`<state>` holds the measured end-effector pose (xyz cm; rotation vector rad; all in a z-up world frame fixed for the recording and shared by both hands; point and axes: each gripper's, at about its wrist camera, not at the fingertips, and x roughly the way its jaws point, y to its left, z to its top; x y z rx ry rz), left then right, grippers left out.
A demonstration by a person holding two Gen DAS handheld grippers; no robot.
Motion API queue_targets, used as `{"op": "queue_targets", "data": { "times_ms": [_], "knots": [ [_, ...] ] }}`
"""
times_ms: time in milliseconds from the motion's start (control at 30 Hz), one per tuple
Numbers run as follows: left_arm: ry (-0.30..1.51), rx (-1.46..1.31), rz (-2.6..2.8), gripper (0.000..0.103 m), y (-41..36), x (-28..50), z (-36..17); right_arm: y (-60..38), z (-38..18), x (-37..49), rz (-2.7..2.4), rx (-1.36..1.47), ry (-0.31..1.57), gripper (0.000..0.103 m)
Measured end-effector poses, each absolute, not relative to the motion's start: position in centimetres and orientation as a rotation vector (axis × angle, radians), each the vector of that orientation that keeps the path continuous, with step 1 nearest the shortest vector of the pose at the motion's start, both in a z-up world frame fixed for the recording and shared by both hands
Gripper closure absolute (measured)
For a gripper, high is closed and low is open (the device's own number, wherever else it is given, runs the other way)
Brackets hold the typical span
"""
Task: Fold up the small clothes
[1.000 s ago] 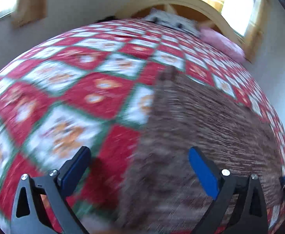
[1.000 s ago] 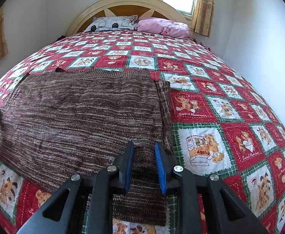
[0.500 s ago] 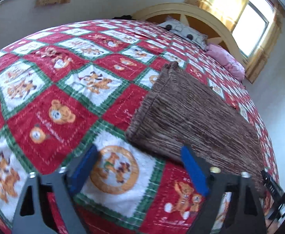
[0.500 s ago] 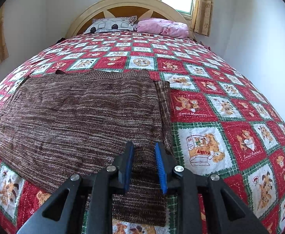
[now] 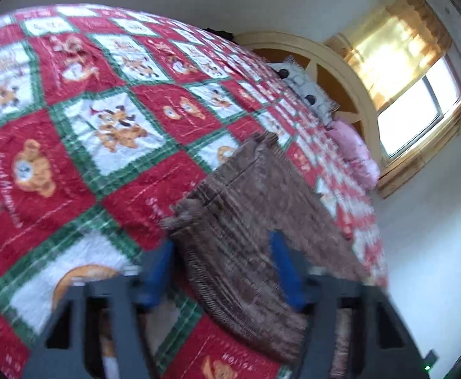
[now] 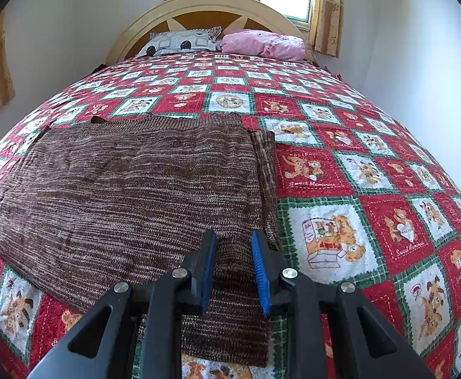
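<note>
Left claw (image 5: pixel 227 271) closing around sweater (image 6: pixel 129 189) (blurred).

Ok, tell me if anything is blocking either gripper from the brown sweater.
Nothing visible does. The left gripper is closing with the brown knit sweater's corner between its fingers. The right gripper sits over the sweater's near edge, only fabric beneath it. Only the patchwork bedspread surrounds the sweater.

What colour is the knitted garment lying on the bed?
Mottled brown with lighter streaks: the sweater shows best in the right wrist view.
</note>
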<state>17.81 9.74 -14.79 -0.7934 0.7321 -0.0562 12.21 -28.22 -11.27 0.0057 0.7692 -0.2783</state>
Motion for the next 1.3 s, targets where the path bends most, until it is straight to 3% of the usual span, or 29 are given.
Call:
{"op": "queue_targets", "data": {
  "times_ms": [67, 100, 333, 467, 667, 733, 900, 967, 1033, 1067, 1100, 1167, 1300],
  "knots": [
    [0.761, -0.807, -0.077, 0.090, 10.1, 17.9, -15.7, -28.2, -11.3, 12.2, -0.279, 0.004, 0.770, 0.079],
    [0.767, -0.793, -0.080, 0.092, 10.2, 17.8, -16.1, -28.2, -11.3, 12.2, -0.279, 0.004, 0.769, 0.079],
    [0.754, -0.777, -0.106, 0.091, 9.9, 17.6, -15.9, -24.7, -7.6, 11.1, -0.259, -0.008, 0.634, 0.086],
    [0.767, -0.744, -0.098, 0.089, 9.6, 18.7, -15.5, -18.7, -7.3, 15.9, -0.052, 0.035, 0.704, 0.086],
    [0.767, -0.817, -0.131, 0.081, 10.5, 19.4, -15.9, -14.4, -12.0, 22.9, -0.035, 0.155, 0.851, 0.086],
    [0.777, -0.810, -0.144, 0.076, 10.4, 19.3, -15.7, -13.6, -12.8, 22.5, -0.072, 0.114, 0.809, 0.086],
    [0.756, -0.757, -0.151, 0.041, 9.0, 19.5, -14.7, -13.1, -12.7, 22.3, -0.072, 0.096, 0.806, 0.085],
    [0.748, -0.721, -0.122, 0.041, 8.5, 19.9, -14.4, -13.5, -12.7, 22.1, -0.066, 0.108, 0.802, 0.085],
    [0.738, -0.698, -0.077, 0.057, 8.4, 20.2, -14.5, -13.7, -12.6, 22.2, -0.061, 0.120, 0.802, 0.085],
    [0.744, -0.708, -0.077, 0.081, 8.7, 20.4, -14.7, -14.0, -12.6, 22.3, -0.054, 0.132, 0.802, 0.085],
    [0.762, -0.727, -0.098, 0.092, 8.8, 20.8, -15.1, -14.5, -12.5, 22.4, -0.038, 0.157, 0.802, 0.081],
    [0.775, -0.730, -0.115, 0.093, 8.9, 20.9, -15.2, -15.2, -12.2, 22.3, 0.009, 0.223, 0.803, 0.075],
    [0.699, -0.566, -0.154, 0.093, 6.8, 19.7, -13.1, -17.5, -10.7, 22.9, 0.098, 0.377, 0.838, 0.073]
  ]
}}
